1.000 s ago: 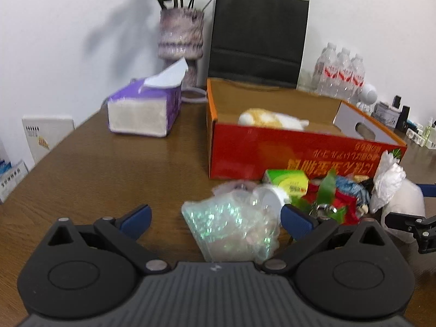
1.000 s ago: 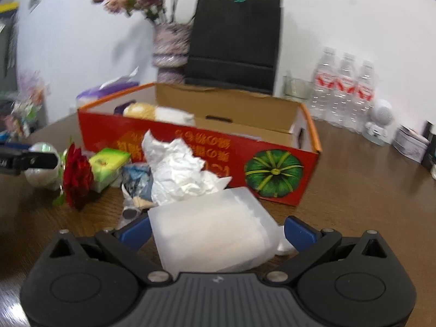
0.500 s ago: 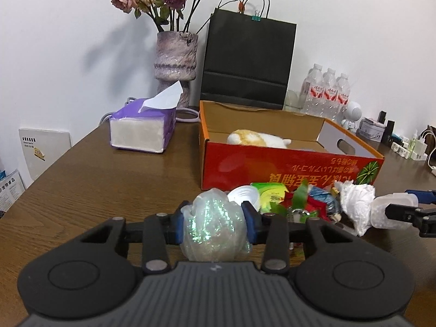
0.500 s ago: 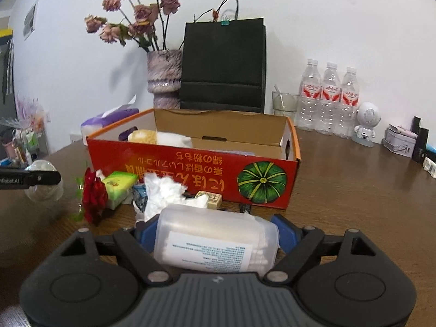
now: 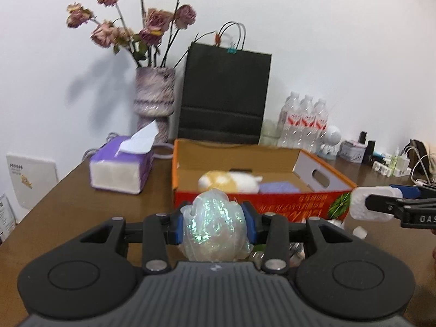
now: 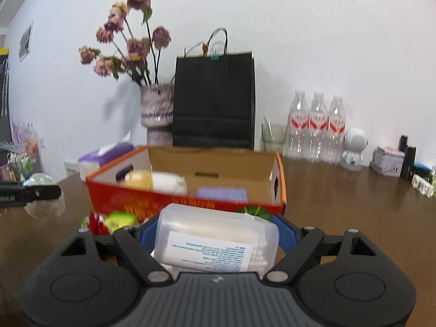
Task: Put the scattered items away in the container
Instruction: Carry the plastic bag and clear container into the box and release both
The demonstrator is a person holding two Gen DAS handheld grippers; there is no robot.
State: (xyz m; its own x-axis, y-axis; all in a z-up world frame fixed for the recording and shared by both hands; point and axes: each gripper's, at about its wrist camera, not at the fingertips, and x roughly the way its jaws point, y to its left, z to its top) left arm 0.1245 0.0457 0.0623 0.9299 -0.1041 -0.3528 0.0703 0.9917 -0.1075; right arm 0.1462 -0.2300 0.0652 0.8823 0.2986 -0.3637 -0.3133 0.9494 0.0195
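My left gripper point(image 5: 215, 227) is shut on a crumpled iridescent plastic bag point(image 5: 214, 229), held above the table in front of the orange cardboard box point(image 5: 324, 188). My right gripper point(image 6: 216, 235) is shut on a clear plastic tub of cotton swabs point(image 6: 215, 241), also raised before the box point(image 6: 280, 188). The box holds a yellow-and-white plush toy point(image 5: 229, 181) and a purple pad point(image 5: 279, 187). A red rose point(image 6: 95, 222) and a green packet point(image 6: 120, 219) lie on the table before the box. The right gripper with the tub point(image 5: 370, 204) shows in the left wrist view.
Behind the box stand a black paper bag point(image 5: 223, 103), a vase of dried roses point(image 5: 154, 100), a purple tissue box point(image 5: 121, 167) and three water bottles point(image 5: 305, 125). Small items and cables point(image 5: 392, 160) sit at the far right on the brown table point(image 5: 68, 204).
Both grippers closed on their items, the bag and the swab tub, and lifted them from the table toward the box, so the box interior now shows more.
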